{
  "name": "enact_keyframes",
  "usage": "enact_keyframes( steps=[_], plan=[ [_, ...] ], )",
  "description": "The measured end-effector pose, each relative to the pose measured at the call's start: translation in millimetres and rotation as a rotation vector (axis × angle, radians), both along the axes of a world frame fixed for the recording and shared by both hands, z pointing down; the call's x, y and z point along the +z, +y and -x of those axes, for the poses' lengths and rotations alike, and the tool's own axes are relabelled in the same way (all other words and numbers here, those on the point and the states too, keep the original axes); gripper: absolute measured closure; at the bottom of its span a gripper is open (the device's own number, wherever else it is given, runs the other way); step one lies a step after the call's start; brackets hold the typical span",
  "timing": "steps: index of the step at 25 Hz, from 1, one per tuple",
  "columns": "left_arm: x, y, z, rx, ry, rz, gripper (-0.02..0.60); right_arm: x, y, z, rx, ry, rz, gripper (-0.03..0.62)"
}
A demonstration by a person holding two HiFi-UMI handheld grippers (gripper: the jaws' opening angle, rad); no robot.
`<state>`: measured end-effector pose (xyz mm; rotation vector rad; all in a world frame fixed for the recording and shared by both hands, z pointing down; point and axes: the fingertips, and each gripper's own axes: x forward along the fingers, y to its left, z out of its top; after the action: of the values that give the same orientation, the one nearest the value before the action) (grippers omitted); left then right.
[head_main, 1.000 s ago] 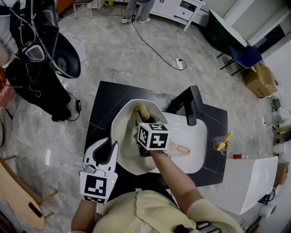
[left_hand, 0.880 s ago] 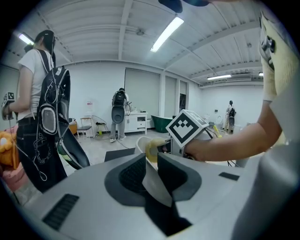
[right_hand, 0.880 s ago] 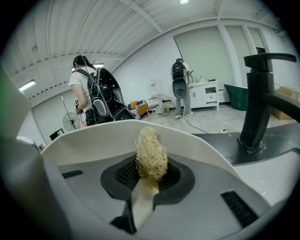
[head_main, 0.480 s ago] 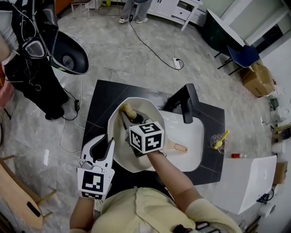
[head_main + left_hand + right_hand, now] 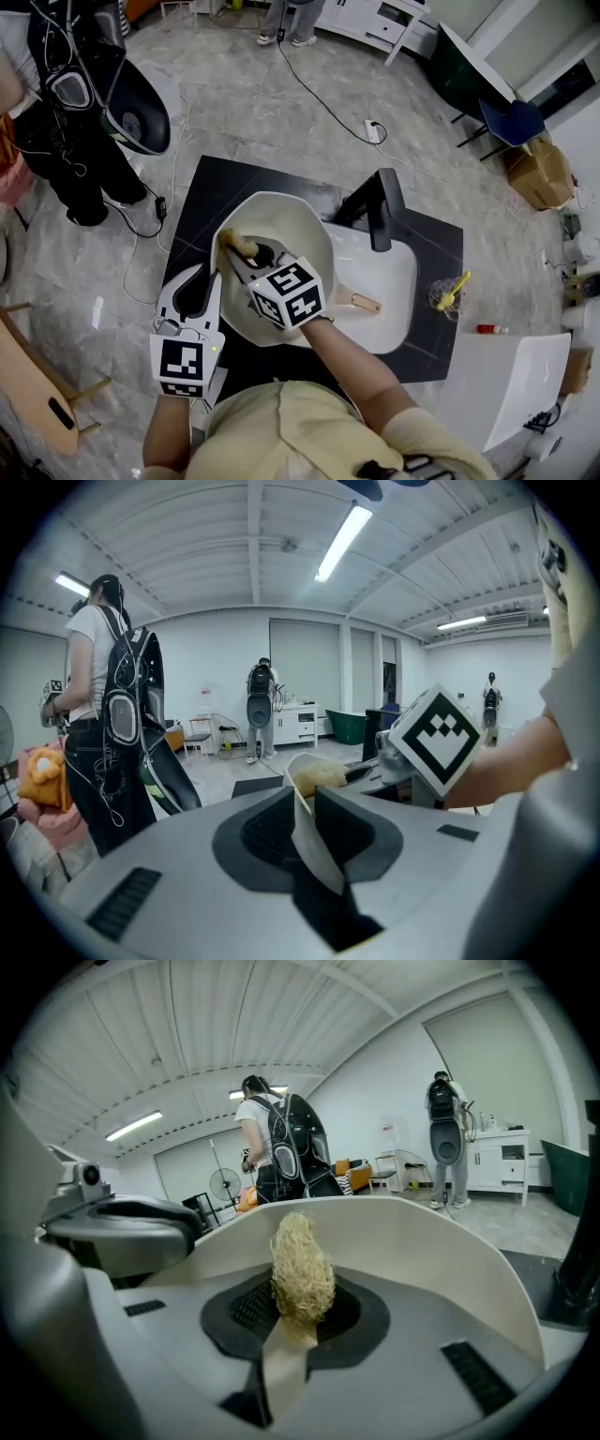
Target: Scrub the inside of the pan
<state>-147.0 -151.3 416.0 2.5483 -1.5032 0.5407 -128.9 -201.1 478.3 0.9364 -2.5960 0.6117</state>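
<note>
Mid-scrub, we had the left claw (image 5: 208, 279) clamped on the rim of the pan (image 5: 291, 223) tilted over the sink (image 5: 394, 281), right claw (image 5: 246, 262) gripping the scrubber (image 5: 236, 244) at its inner wall; next probably sweeping strokes across the remaining inside

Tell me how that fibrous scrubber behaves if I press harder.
The scrubber looks like loose fibres, so it'll probably squash and spring back. Held by its thin flat handle in the right gripper, it might twist sideways.

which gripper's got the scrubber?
The right gripper: its jaws clamp the straw-coloured scrubber. The left gripper pinches the pan by its rim instead.
</note>
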Motion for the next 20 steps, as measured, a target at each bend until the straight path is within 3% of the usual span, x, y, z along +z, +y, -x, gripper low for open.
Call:
enact_keyframes(
  steps=[9, 20],
  plan=[
    [-2.4, 3.1, 4.6, -0.085, -0.001, -0.011, 0.518, -1.1, 35.3, 12.5, -0.197, 0.001, -0.03, 0.522],
    [0.7, 9.3, 2.9, -0.122, -0.017, -0.002, 0.518, 6.3, 88.6, 13.6, -0.443, 0.061, -0.07, 0.522]
  ],
)
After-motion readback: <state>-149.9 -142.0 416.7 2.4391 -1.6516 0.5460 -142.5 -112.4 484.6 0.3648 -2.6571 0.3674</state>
